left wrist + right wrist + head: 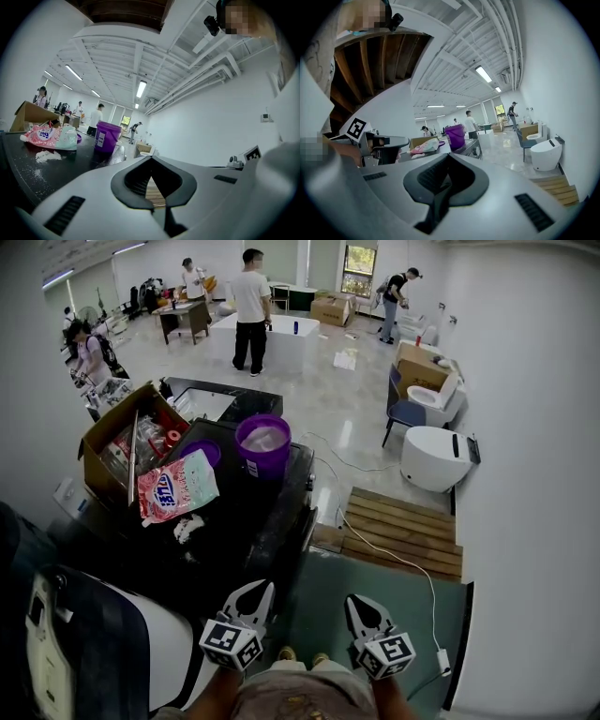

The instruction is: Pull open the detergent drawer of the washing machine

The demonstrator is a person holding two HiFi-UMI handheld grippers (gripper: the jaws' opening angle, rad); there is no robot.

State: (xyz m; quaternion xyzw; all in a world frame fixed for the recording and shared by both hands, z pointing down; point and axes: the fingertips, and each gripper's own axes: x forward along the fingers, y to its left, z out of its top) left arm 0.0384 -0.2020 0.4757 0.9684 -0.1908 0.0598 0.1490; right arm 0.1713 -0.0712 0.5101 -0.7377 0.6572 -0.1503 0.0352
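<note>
Head view puts the dark-topped washing machine (281, 512) just ahead and left of the person, though its detergent drawer cannot be made out from this angle. A purple bucket (263, 444) and a pink detergent bag (176, 487) sit on its top, with an open cardboard box (117, 442) at the left. Near the machine's closest corner but clear of it, the left gripper (262, 587) and right gripper (353, 600) are side by side, each with jaws closed tip to tip on nothing. A wooden pallet (403, 531) lies to their right.

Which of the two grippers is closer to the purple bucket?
Left. In the head view the left gripper is almost straight below the bucket; the right gripper is off to the bucket's lower right, farther away.
</note>
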